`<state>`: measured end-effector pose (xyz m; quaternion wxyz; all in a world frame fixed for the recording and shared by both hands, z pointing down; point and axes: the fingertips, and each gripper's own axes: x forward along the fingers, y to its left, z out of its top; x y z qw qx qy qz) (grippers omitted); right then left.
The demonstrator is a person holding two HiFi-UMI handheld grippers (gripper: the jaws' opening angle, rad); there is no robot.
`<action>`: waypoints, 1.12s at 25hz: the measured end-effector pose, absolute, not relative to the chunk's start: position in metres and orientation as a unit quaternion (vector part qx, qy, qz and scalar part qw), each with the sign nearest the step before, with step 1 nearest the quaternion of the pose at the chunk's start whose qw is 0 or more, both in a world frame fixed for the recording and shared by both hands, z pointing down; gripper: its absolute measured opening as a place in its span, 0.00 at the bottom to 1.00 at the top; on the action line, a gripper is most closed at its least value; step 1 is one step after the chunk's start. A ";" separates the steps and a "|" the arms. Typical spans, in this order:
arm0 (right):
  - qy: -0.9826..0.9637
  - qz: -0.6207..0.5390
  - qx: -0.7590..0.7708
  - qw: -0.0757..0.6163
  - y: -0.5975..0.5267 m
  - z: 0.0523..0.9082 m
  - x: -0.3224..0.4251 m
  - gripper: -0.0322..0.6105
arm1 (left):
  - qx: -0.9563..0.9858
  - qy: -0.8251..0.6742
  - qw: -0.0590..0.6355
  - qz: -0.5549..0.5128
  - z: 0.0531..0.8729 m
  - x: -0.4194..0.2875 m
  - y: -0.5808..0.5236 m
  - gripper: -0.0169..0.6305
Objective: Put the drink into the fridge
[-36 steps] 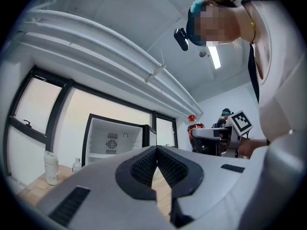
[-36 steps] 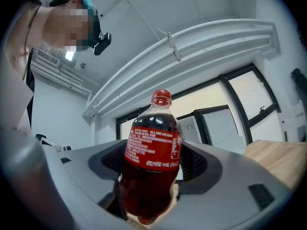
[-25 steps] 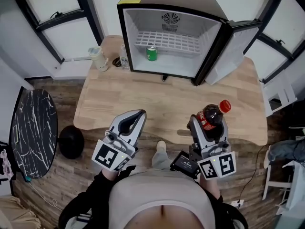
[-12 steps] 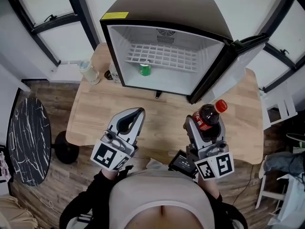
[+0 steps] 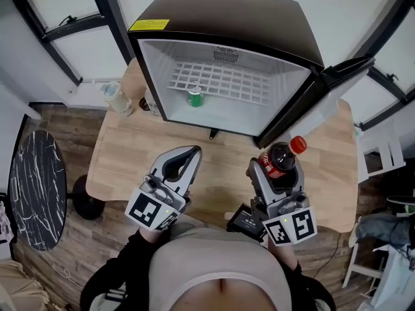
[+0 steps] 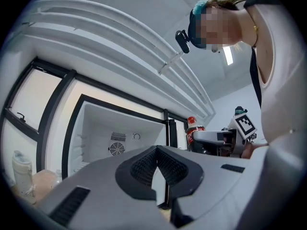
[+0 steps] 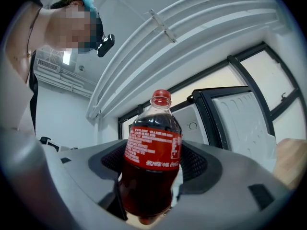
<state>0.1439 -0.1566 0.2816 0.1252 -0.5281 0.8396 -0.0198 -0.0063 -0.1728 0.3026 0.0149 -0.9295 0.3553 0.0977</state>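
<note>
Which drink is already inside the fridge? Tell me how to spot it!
Find the big black fridge standing open on the wooden table. On its white wire shelf stands one small green can, alone in there. The dark cola bottle with a red cap is outside, in the right gripper.
</note>
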 end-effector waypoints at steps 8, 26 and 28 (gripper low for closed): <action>0.833 -0.033 -0.538 0.123 -0.175 0.289 0.139 0.58 | -0.936 0.340 0.013 0.094 0.300 -0.007 -0.190 0.03; 0.831 -0.033 -0.541 0.121 -0.237 0.298 0.128 0.58 | -0.933 0.350 -0.009 0.080 0.320 -0.036 -0.212 0.03; 0.832 -0.028 -0.541 0.119 -0.247 0.297 0.126 0.58 | -0.932 0.354 -0.013 0.077 0.324 -0.040 -0.214 0.03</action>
